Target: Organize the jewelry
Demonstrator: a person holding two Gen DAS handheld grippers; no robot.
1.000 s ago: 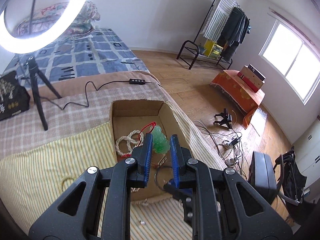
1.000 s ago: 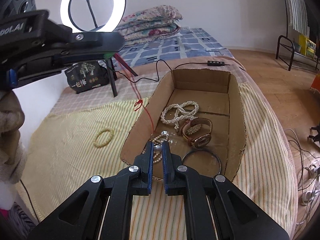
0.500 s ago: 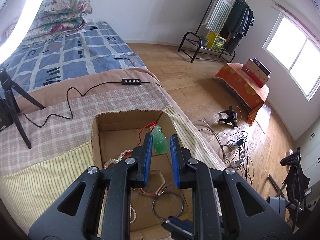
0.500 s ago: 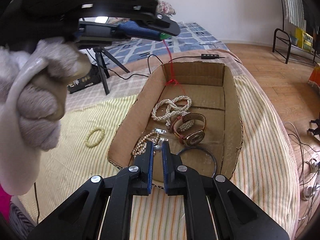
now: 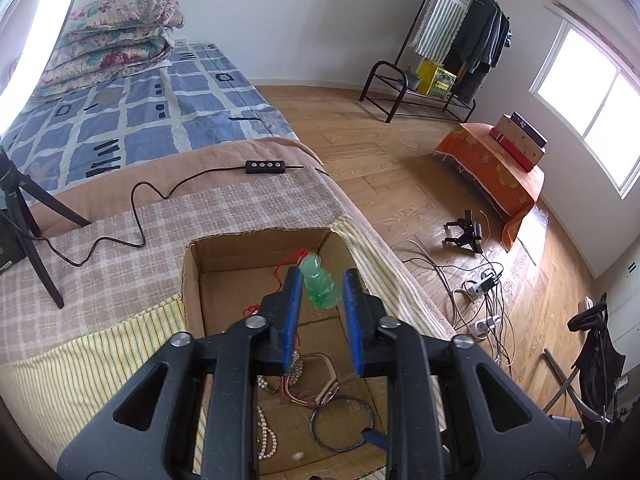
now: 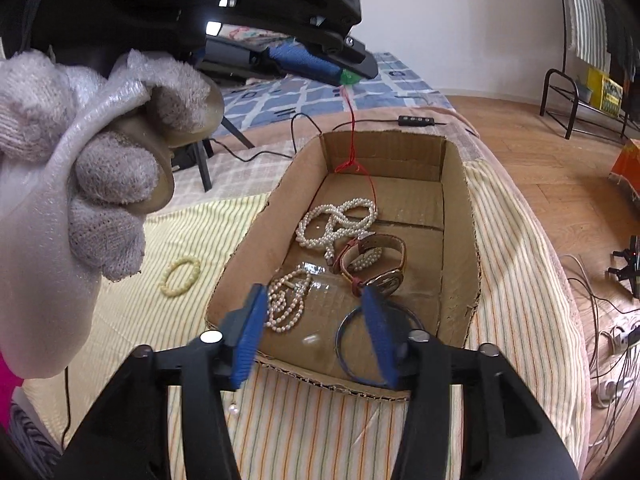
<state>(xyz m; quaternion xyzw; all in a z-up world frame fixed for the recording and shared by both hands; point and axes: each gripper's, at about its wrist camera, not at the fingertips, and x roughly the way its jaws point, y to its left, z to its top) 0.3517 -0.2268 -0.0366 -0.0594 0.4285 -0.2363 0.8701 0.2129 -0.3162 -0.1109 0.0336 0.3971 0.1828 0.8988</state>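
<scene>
Two tools opening over cardboard box (image 6: 456, 216), left tool (image 5: 320, 280) around green pendant (image 5: 318, 286), right tool (image 6: 316, 300) empty.

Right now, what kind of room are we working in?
Most likely a bedroom at home: a bed with folded quilts, a clothes rack by the window, and a wooden floor.

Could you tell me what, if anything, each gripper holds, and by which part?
Nothing gripped. Left gripper: jaws opening around the body of the translucent green pendant, its red cord dangling. Right gripper: jaws opening, empty.
</scene>
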